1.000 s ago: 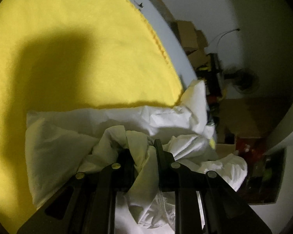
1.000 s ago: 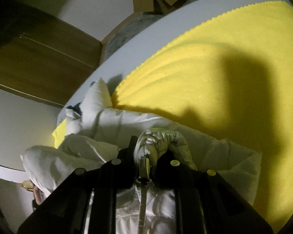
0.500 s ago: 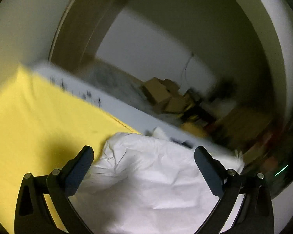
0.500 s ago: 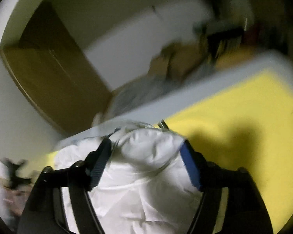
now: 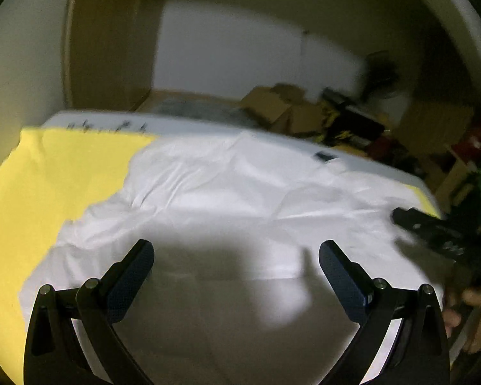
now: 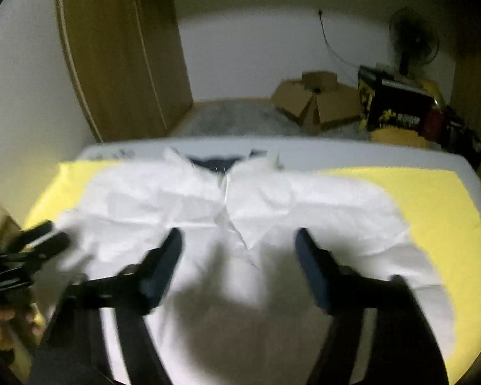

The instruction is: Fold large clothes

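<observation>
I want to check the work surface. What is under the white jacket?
Under the white jacket lies a yellow cloth, showing on both sides, on a pale table. The part beneath the jacket is covered.

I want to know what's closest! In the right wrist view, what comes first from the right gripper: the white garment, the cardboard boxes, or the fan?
1. White garment, just beneath the right gripper.
2. Cardboard boxes, on the floor beyond.
3. Fan, far right corner.
</observation>
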A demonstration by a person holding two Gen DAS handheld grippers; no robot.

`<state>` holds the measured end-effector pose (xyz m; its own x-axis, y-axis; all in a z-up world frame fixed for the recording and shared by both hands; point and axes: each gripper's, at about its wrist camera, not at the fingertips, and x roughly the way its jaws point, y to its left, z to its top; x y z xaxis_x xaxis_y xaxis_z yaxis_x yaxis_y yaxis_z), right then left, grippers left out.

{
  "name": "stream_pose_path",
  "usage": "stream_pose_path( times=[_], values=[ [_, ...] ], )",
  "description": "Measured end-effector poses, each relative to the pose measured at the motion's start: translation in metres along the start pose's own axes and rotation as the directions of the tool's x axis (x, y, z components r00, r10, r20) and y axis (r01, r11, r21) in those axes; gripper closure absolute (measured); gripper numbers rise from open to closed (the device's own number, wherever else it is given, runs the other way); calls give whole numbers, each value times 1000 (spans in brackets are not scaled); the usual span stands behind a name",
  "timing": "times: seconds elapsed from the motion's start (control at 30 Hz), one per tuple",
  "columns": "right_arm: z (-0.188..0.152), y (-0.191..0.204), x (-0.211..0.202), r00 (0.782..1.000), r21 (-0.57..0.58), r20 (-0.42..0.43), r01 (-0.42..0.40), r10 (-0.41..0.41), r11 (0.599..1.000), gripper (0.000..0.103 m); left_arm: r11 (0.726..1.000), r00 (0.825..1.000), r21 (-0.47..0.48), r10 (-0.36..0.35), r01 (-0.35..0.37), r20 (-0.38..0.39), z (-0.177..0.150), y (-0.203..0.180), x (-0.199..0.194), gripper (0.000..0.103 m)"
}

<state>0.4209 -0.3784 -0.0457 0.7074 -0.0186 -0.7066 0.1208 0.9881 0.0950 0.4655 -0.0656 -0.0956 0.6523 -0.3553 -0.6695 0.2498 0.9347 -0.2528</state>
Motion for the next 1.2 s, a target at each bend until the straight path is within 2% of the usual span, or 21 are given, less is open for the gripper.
stream_pose_path(
  times=[0.07, 0.17, 0.27, 0.33, 0.4, 0.47, 0.53, 0.57, 0.63, 0.7, 0.73, 0.8, 0.83, 0.9, 0.93, 1.0, 1.07, 1.13, 1.2],
  values=[
    [0, -7, 42, 999, 36, -47, -8, 10, 999, 40, 999, 998, -17, 29, -30, -48, -3, 4, 20, 0],
    [0, -15, 60, 998, 69, -38, -57, 59, 996, 40, 998, 997, -3, 59, -60, -39, -1, 10, 25, 0],
    [-3, -16, 37, 998, 95, -41, -51, 56, 994, 40, 998, 998, -37, 55, -57, -39, -5, 17, 12, 0],
    [-8, -12, 15, 994, 115, -1, -107, 108, 988, 38, 997, 997, -22, 75, -76, -14, -9, 15, 2, 0],
    [-13, -1, 2, 991, 125, 16, -131, 130, 983, 31, 995, 995, -1, 98, -98, -33, -10, 9, 10, 0],
    [-16, 17, 19, 990, 129, -44, -129, 136, 983, 31, 992, 990, 14, 127, -126, -63, -9, 5, 20, 0],
    [-22, 32, 50, 985, 85, -153, -69, 81, 994, 30, 993, 991, -3, 121, -121, -58, -6, 6, 15, 0],
    [-23, 36, 56, 984, 53, -172, -48, 57, 997, 30, 995, 993, -16, 100, -101, -67, -6, 7, 4, 0],
    [-19, 38, 43, 980, 49, -193, -28, 37, 998, 35, 997, 995, -3, 83, -83, -64, -8, 10, -24, 0],
    [-15, 38, 3, 989, 74, -127, -61, 70, 995, 46, 996, 995, 10, 92, -92, -32, -12, 19, -59, 0],
    [-15, 42, -21, 995, 58, -76, -65, 69, 996, 50, 996, 996, 1, 89, -89, -10, -16, 25, -76, 0],
    [-20, 52, -47, 998, 36, -44, -36, 38, 999, 65, 996, 997, -42, 75, -74, 26, -22, 38, -104, 0],
    [-24, 58, -47, 997, 26, -66, -40, 42, 999, 67, 996, 997, -70, 67, -64, 44, -26, 44, -116, 0],
    [-40, 74, -15, 975, 6, -212, -69, 69, 998, 79, 993, 996, -100, 70, -63, 64, -31, 49, -130, 0],
    [-51, 78, 9, 958, -16, -282, -56, 49, 998, 79, 992, 995, -109, 76, -68, 68, -35, 52, -136, 0],
    [-57, 86, 37, 961, -95, -276, -6, -21, 995, 80, 991, 995, -111, 82, -75, 61, -38, 61, -143, 0],
    [-53, 87, 35, 958, -86, -287, -5, -20, 996, 79, 991, 993, -111, 86, -77, 76, -47, 74, -161, 0],
    [-45, 80, 4, 975, -26, -214, -72, 65, 997, 79, 991, 988, -98, 102, -92, 113, -49, 90, -179, 0],
    [-32, 76, -37, 995, -64, -82, -61, 56, 996, 78, 989, 975, -78, 141, -129, 174, -44, 116, -205, 0]
  ],
)
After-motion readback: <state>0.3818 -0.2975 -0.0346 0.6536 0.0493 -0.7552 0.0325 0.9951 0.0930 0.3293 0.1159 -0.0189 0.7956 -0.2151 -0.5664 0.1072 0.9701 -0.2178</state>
